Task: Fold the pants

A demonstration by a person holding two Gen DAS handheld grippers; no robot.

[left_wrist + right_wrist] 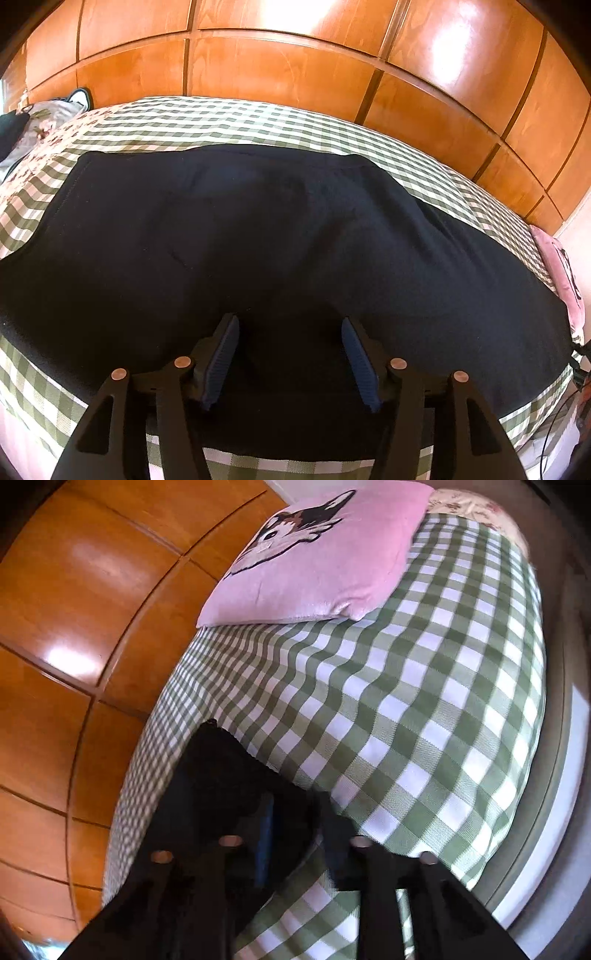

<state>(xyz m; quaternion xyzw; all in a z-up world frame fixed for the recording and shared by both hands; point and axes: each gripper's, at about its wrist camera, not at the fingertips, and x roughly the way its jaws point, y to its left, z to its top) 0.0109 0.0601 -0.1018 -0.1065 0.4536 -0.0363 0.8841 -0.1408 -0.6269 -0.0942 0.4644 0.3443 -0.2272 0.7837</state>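
Dark navy pants (pixel 240 236) lie spread flat across the green-and-white checked bedspread (pixel 229 122). My left gripper (pixel 290 323) is open, its blue-padded fingers (pixel 225 350) just above the pants' near edge, holding nothing. In the right wrist view an end of the pants (pixel 218 771) lies on the bedspread (pixel 424 709). My right gripper (pixel 295 808) is open at that end; the left finger sits over the dark cloth, the right finger over the checked cover.
Glossy wooden wardrobe panels (pixel 295 66) stand right behind the bed. A pink pillow with a dog print (pixel 317 554) lies at the bed's head. Floral bedding and a grey item (pixel 40 122) sit at the far left. Cables (pixel 576 369) hang at the right edge.
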